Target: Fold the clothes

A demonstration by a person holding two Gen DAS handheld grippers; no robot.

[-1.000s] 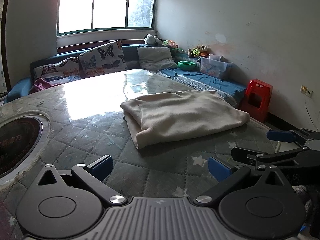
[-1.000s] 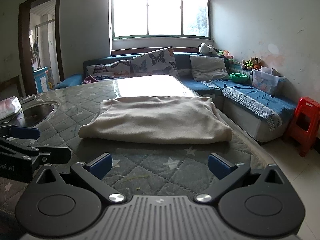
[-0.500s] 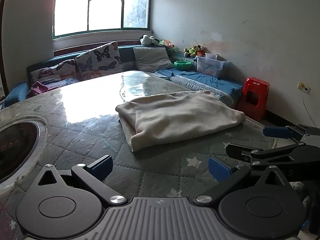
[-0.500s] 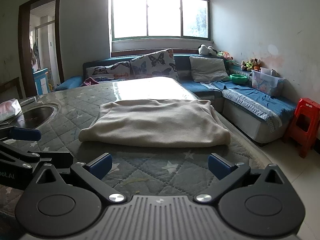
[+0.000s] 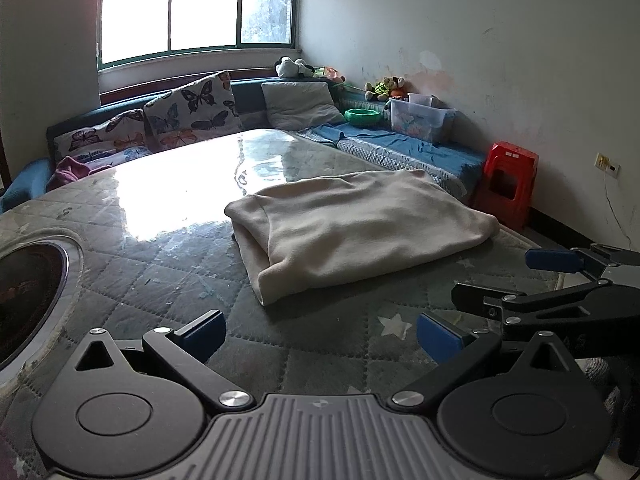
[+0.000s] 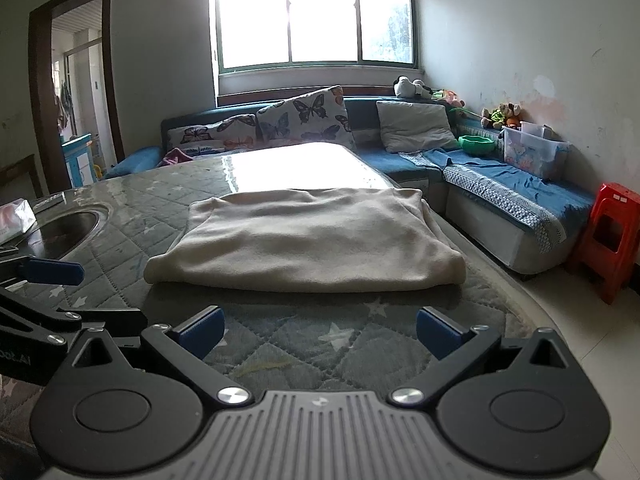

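Observation:
A beige garment [image 5: 360,228] [image 6: 308,244] lies folded into a flat rectangle on the quilted star-patterned table [image 5: 172,280] [image 6: 304,344]. My left gripper [image 5: 320,336] hovers open over the table's near edge, well short of the garment, with nothing between its blue pads. My right gripper [image 6: 318,332] is likewise open and empty, just in front of the garment's near fold. In the left wrist view the right gripper's fingers [image 5: 552,260] reach in from the right. The right wrist view has the left gripper's fingers [image 6: 52,272] coming in from the left.
A round recessed burner [image 5: 24,292] sits in the table's left part, with a tissue pack [image 6: 14,220] beside it. A blue corner sofa [image 6: 500,196] with butterfly cushions [image 6: 304,118], a clear bin [image 6: 532,152], a green bowl [image 6: 476,144] and a red stool [image 6: 608,236] stand beyond.
Both grippers have drawn back slightly from the folded garment and stayed open; the left view has swung a little. The garment has not moved.

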